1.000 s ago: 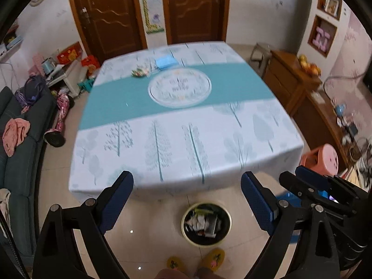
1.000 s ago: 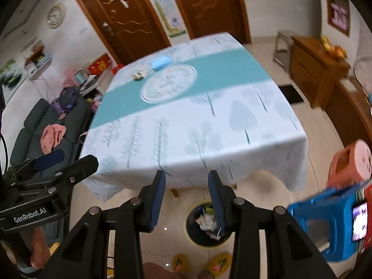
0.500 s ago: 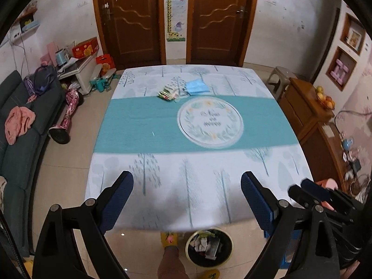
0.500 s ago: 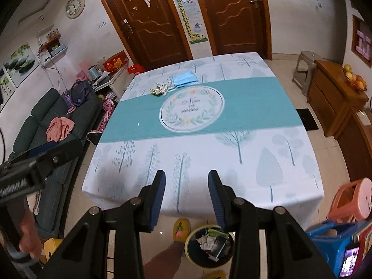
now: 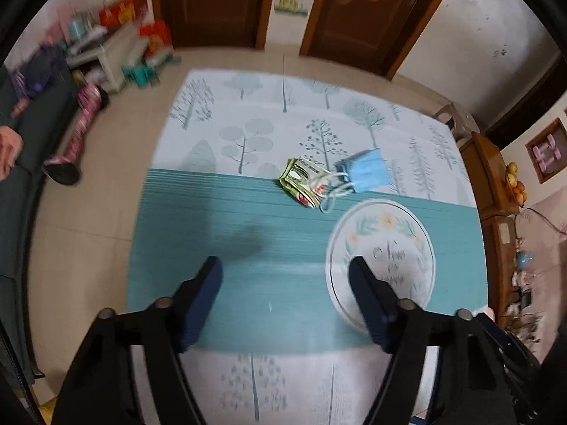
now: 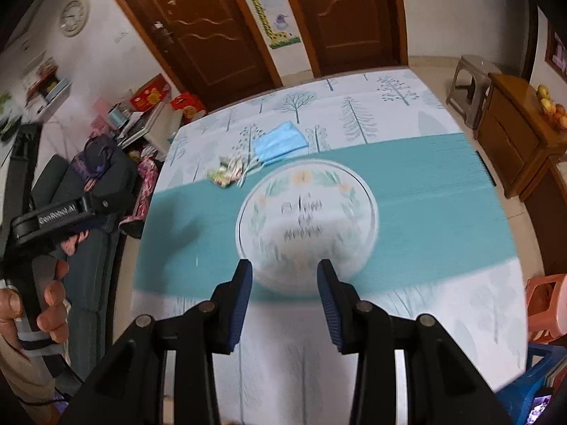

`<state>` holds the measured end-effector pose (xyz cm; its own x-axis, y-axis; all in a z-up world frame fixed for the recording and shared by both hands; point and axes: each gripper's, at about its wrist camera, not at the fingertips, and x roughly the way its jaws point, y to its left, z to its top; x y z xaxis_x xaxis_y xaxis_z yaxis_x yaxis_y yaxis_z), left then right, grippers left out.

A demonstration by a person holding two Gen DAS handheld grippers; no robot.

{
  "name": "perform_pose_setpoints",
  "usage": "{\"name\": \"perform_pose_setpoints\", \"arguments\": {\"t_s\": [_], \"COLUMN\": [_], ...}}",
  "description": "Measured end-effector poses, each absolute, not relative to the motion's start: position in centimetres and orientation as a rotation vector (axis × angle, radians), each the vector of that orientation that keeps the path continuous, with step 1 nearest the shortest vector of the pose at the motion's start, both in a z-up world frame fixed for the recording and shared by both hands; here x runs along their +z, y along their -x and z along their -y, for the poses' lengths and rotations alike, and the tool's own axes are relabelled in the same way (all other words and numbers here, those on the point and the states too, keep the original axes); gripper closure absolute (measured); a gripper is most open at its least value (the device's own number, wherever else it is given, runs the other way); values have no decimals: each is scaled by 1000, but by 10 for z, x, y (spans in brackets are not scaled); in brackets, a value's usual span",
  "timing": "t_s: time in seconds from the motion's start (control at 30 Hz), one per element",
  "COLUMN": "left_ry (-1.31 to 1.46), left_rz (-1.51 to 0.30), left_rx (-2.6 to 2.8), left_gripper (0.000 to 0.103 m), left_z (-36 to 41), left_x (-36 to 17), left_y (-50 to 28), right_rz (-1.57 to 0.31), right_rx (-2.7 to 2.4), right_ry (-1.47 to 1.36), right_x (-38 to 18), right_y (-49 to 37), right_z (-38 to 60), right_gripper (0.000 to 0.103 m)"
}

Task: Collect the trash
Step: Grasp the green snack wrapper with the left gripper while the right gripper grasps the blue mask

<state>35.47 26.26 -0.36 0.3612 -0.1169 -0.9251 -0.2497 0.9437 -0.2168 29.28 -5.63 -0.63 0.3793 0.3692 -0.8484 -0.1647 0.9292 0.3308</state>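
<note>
A crumpled green and yellow wrapper [image 5: 301, 183] lies on the table at the far edge of the teal band, with a blue face mask [image 5: 366, 171] beside it, its ear loops reaching to the wrapper. Both show in the right wrist view, the wrapper [image 6: 225, 174] left of the mask [image 6: 278, 142]. My left gripper [image 5: 285, 272] is open and empty above the teal band, short of the trash. My right gripper [image 6: 284, 272] is open and empty over the near edge of the round printed emblem [image 6: 306, 221].
The table [image 6: 425, 191] has a tree-print cloth with a teal band. A dark sofa [image 6: 95, 191] and clutter stand left, a wooden cabinet [image 6: 514, 134] and a stool [image 6: 467, 78] right, a pink stool [image 6: 545, 304] near right. Two wooden doors are behind.
Both grippers have moved forward over the table toward the wrapper and mask. The bin on the floor has dropped out of view. Both stay open.
</note>
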Motion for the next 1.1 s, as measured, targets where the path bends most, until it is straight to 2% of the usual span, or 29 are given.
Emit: {"name": "perform_pose_setpoints", "arguments": {"t_s": [0.2, 0.27, 0.3, 0.33, 0.7, 0.77, 1.0, 1.07, 1.1], "left_ry": [396, 436, 466, 497, 580, 591, 602, 604, 608], "left_rz": [-1301, -1333, -1346, -1354, -1332, -1321, -1329, -1342, -1354], "left_rx": [50, 41, 37, 36, 73, 79, 92, 94, 98], "left_gripper": [34, 34, 34, 34, 34, 34, 34, 33, 32], "left_z": [-280, -283, -286, -290, -305, -308, -307, -306, -304], "left_x": [-54, -70, -77, -83, -100, -99, -99, -101, -103], "left_y": [-417, -430, -436, -440, -470, -473, -483, -484, -486], "right_rz": [-1206, -1243, -1260, -1274, -1369, -1377, -1435, -1435, -1430], "right_rx": [274, 246, 225, 206, -18, -46, -103, -107, -107], "right_ry": [-262, -304, -321, -342, -485, -469, -297, -246, -219], "right_x": [-36, -50, -56, -61, -111, -115, -130, -130, -129], "right_y": [-370, -399, -410, -421, -499, -506, -517, -514, -513], "right_z": [21, 12, 8, 5, -24, -33, -62, -67, -68], "right_gripper": [64, 49, 35, 31, 29, 26, 26, 30, 38]}}
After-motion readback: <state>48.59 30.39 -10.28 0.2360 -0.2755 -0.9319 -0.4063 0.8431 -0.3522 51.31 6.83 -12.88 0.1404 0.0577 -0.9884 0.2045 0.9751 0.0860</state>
